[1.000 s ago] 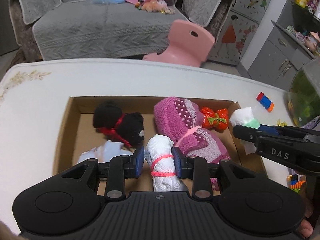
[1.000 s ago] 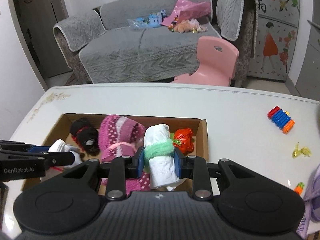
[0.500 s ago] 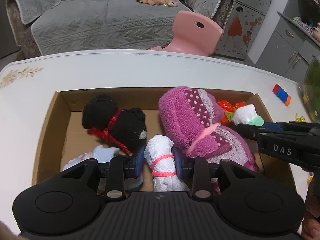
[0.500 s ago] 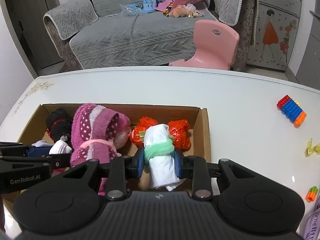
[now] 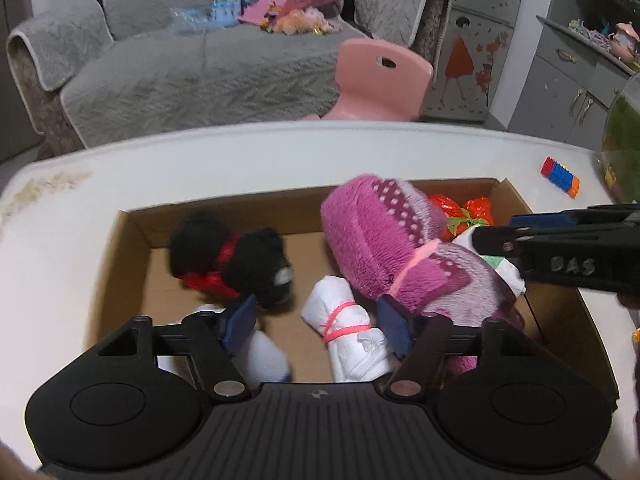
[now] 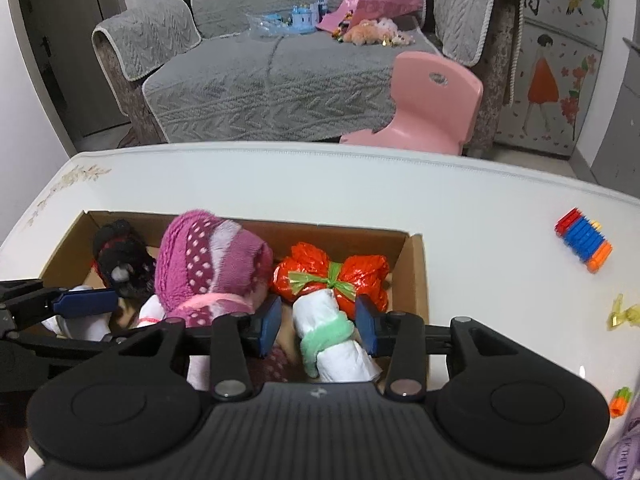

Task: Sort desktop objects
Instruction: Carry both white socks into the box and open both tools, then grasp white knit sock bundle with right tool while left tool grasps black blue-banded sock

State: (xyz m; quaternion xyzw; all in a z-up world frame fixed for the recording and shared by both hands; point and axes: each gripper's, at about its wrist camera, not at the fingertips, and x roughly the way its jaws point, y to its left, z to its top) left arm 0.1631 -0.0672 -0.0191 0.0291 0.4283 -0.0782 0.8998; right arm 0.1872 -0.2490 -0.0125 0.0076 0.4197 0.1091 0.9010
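Hovering over the brown cardboard box [image 5: 132, 248]: left gripper [image 5: 316, 322] is sitting spread around the white cloth roll with pink bands [image 5: 346, 336], right gripper [image 6: 316, 326] spread around the white roll with green band [image 6: 330, 334] (both rolls lying inside, pads not touching).

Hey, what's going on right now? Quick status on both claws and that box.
Both grippers open: left gripper, right gripper. White roll with pink band and white roll with green band lie in the cardboard box. Fuzzy purple bundle crowds the middle.
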